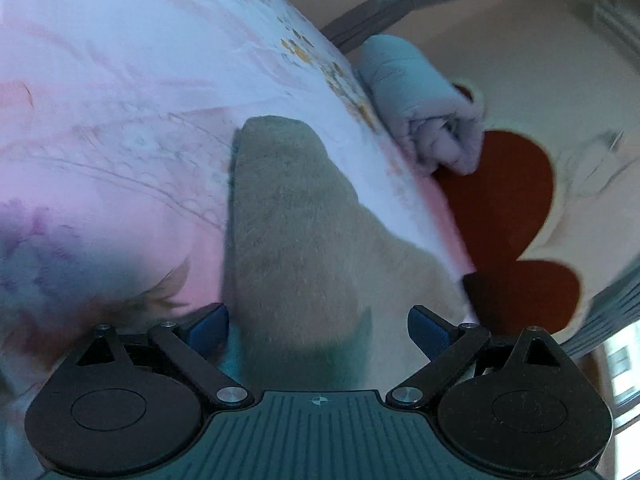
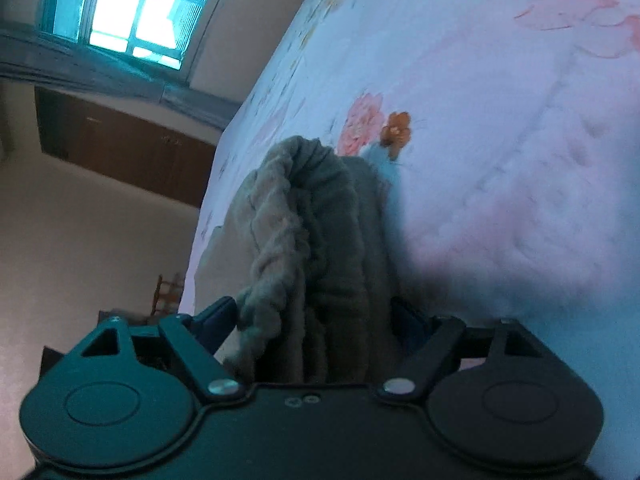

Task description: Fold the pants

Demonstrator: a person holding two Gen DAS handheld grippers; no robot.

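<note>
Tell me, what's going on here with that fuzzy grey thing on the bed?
A person is folding pants using two handheld grippers. The left gripper and the right gripper each have grey-beige fleecy fabric between their fingers, lifted over a floral bedsheet. In the right view the fabric hangs bunched. A rolled pale cloth sits at the bed's edge.

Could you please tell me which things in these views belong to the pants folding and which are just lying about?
Part of the job:
- pants, grey-beige fleece, lying on the bedspread
- left gripper, around one end of them
- right gripper, around the bunched waistband

Just lying about:
- floral bedspread
- rolled pale blanket
- red rug
- window
- wooden cabinet
</note>
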